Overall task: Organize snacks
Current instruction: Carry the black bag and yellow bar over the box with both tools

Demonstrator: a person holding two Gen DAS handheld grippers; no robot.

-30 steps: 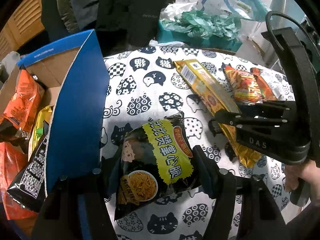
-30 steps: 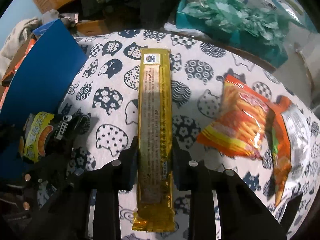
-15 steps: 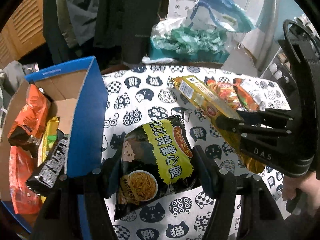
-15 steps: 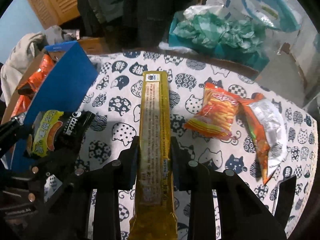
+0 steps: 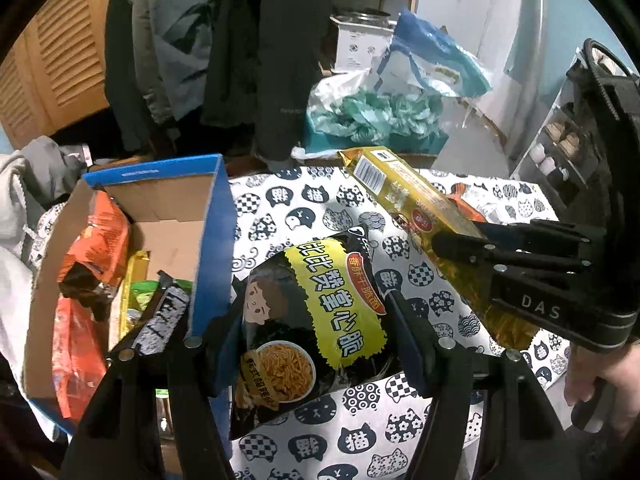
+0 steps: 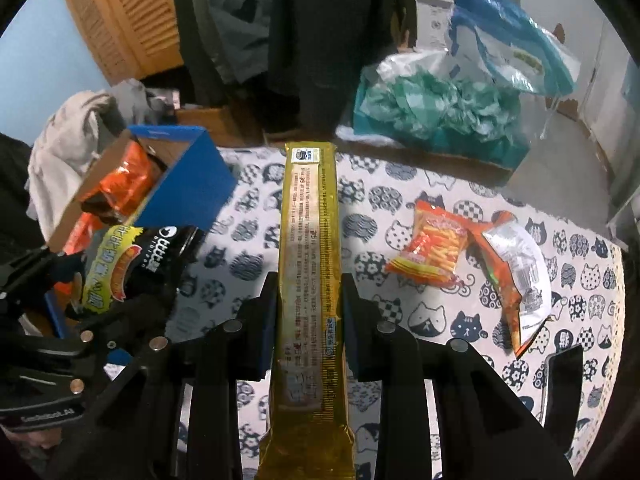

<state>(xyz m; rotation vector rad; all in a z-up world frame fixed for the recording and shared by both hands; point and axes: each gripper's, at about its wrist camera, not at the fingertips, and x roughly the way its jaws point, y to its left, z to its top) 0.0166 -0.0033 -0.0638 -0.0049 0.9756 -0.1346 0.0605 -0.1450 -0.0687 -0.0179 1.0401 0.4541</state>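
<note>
My left gripper (image 5: 312,320) is shut on a black and yellow noodle snack bag (image 5: 316,320) and holds it above the table, just right of the blue cardboard box (image 5: 212,236). The bag also shows in the right wrist view (image 6: 120,272). My right gripper (image 6: 308,300) is shut on a long gold biscuit pack (image 6: 310,264), lifted above the table; the pack also shows in the left wrist view (image 5: 416,208). The box holds orange bags (image 5: 96,236) and several other snacks.
The table has a cat-print cloth (image 6: 440,320). An orange snack bag (image 6: 432,248) and an orange and silver bag (image 6: 516,280) lie on its right part. A teal box of green bags (image 6: 436,116) and hanging coats (image 5: 260,40) stand behind the table.
Both grippers have risen well above the table with their snacks. The view now reaches into the box and shows more of the room behind.
</note>
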